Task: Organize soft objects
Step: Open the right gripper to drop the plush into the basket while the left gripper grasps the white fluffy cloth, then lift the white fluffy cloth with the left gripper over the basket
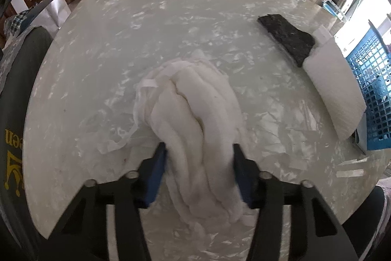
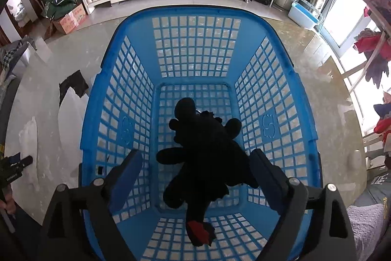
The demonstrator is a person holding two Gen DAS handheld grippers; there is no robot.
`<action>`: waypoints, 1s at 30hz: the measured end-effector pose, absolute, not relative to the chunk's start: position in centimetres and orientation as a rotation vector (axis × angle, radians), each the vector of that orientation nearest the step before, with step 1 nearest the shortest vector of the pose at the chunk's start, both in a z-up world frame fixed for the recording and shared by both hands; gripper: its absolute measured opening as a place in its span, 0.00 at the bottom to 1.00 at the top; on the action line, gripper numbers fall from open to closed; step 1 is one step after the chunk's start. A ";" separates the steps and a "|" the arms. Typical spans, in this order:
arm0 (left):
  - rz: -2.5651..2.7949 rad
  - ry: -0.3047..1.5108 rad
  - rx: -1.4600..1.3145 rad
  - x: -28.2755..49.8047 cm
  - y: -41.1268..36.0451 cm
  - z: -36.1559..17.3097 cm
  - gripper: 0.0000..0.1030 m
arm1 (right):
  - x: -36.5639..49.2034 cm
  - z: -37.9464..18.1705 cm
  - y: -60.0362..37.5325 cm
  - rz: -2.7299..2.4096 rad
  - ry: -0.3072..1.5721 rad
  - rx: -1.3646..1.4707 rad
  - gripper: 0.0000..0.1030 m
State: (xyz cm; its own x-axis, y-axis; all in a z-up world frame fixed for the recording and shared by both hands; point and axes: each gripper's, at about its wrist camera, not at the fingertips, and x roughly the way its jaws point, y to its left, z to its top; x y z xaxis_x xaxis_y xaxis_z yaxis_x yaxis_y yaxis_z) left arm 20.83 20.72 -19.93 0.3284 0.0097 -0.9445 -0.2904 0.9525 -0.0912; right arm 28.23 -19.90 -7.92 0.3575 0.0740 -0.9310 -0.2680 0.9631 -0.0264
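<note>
The left gripper (image 1: 199, 163) is pinching a bundle of white stuffing (image 1: 195, 114) above the middle of the marble table (image 1: 122, 40), while a dark cloth (image 1: 286, 37) and a white pad (image 1: 334, 92) are lying by the table's right edge, beside the blue basket (image 1: 374, 89). The right gripper (image 2: 195, 177) is hovering over that basket with its fingers spread wide, and a black plush toy (image 2: 207, 151) is lying between them on the basket's floor.

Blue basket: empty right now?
No, a black plush toy lies inside the blue basket, between the open right gripper fingers.
</note>
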 end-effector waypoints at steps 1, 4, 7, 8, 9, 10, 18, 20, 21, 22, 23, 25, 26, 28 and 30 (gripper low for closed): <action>0.194 1.222 -0.262 20.8 20.6 -19.8 0.37 | 28.2 -7.9 -19.9 0.223 1.187 -0.183 0.91; 0.180 1.218 -0.276 20.7 20.4 -19.6 0.31 | 27.7 -7.6 -20.1 0.212 1.182 -0.189 0.95; 0.171 1.210 -0.273 20.7 20.1 -19.5 0.28 | 27.1 -7.0 -20.4 0.206 1.162 -0.187 0.97; 0.168 1.206 -0.269 20.7 19.9 -19.4 0.28 | 26.9 -6.8 -20.5 0.203 1.155 -0.184 0.98; 0.166 1.205 -0.266 20.7 19.8 -19.3 0.27 | 26.6 -6.6 -20.5 0.198 1.147 -0.182 0.98; 0.157 1.203 -0.266 20.6 19.7 -19.1 0.27 | 26.2 -6.3 -20.6 0.199 1.136 -0.177 0.98; 0.097 1.166 -0.311 18.6 18.1 -16.2 0.27 | 23.3 -3.9 -20.7 0.237 1.062 -0.169 1.00; 0.082 1.155 -0.311 18.1 17.2 -15.3 0.27 | 22.7 -3.6 -20.8 0.246 1.054 -0.164 1.00; 0.075 1.149 -0.306 18.0 16.8 -14.8 0.27 | 22.3 -3.3 -20.8 0.249 1.049 -0.165 1.00; 0.067 1.144 -0.301 17.8 16.3 -14.3 0.27 | 21.9 -3.2 -20.9 0.251 1.046 -0.164 1.00; 0.059 1.138 -0.297 17.6 15.8 -13.8 0.27 | 21.7 -3.2 -21.0 0.254 1.044 -0.161 1.00; 0.041 1.120 -0.287 17.3 14.6 -12.4 0.27 | 21.0 -3.0 -21.2 0.263 1.039 -0.147 1.00; 0.032 1.110 -0.280 17.2 14.1 -11.7 0.27 | 20.7 -2.9 -21.4 0.264 1.035 -0.141 1.00; 0.014 1.094 -0.270 16.9 13.0 -10.4 0.27 | 20.3 -2.8 -21.8 0.270 1.029 -0.129 1.00; -0.011 1.076 -0.260 16.7 11.9 -9.1 0.27 | 19.8 -2.7 -22.1 0.272 1.026 -0.122 1.00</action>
